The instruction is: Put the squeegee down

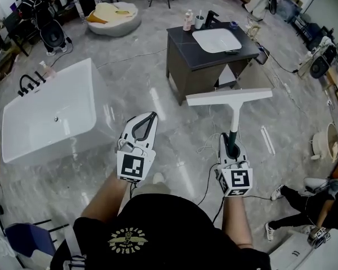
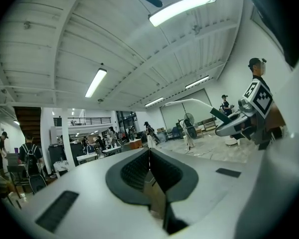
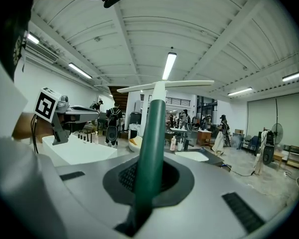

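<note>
The squeegee has a dark green handle [image 3: 152, 143], a white neck and a long white blade [image 1: 229, 97]. My right gripper [image 1: 232, 144] is shut on the green handle, with the blade held ahead of it, crosswise, above the floor. In the right gripper view the handle rises from between the jaws of the right gripper [image 3: 148, 180] to the blade [image 3: 164, 85]. My left gripper [image 1: 151, 117] is beside it on the left, shut, with nothing in it. In the left gripper view the left gripper's [image 2: 149, 154] pads meet, and the squeegee [image 2: 192, 102] shows at the right.
A dark vanity [image 1: 198, 61] with a white basin stands ahead, beyond the blade. A white bathtub [image 1: 45, 117] lies at the left. A round white tub [image 1: 112, 17] is at the far back. Cables cross the grey marble floor, and a person [image 1: 318, 204] sits at the lower right.
</note>
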`<state>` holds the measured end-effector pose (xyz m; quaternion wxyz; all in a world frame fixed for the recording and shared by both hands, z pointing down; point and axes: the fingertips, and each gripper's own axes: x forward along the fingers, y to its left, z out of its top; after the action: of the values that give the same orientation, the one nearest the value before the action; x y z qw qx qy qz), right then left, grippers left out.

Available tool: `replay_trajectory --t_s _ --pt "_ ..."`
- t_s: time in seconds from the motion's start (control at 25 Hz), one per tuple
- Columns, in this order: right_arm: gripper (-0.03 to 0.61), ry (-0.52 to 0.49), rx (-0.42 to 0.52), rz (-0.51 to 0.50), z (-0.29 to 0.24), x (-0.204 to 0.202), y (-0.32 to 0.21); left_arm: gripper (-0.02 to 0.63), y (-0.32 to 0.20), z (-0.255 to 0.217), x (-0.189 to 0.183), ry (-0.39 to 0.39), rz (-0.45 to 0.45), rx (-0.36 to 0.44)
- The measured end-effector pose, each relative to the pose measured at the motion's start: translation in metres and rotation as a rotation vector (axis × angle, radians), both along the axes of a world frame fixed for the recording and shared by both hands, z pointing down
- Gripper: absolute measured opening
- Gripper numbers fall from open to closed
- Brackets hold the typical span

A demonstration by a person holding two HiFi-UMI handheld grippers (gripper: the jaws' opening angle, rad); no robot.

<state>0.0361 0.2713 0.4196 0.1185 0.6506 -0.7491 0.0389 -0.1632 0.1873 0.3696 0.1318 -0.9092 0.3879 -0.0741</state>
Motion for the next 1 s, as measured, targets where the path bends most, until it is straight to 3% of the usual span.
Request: replay_trajectory --t_s 0.08,0.28,0.44,0.64,0.76,1.0 --pt "0.028 0.005 -0.006 0.001 0.003 -0.002 -0.018 0.023 -0.018 0.000 -0.003 0.015 0.000 0.010" --pt "0.028 -0.013 -0.015 0.003 0.000 -0.012 -0.059 0.023 -0.056 0.006 -0.013 0.035 0.004 -0.060" --pt "0.028 0.002 -0.005 0.009 -0.007 -0.018 -0.078 0.023 -0.076 -0.001 -0.016 0.049 0.011 -0.037" --pt "0.028 0.027 -0.015 0.049 -0.005 -0.012 -0.077 0.023 -0.082 -0.014 -0.014 0.090 0.039 0.049" --pt "0.028 0.022 -0.018 0.072 -0.004 -0.006 -0.074 0.023 -0.086 -0.014 -0.018 0.112 0.021 0.037" --pt "0.028 0.009 -0.019 0.072 -0.001 0.003 -0.081 0.023 -0.098 -0.009 -0.016 0.066 0.025 0.033"
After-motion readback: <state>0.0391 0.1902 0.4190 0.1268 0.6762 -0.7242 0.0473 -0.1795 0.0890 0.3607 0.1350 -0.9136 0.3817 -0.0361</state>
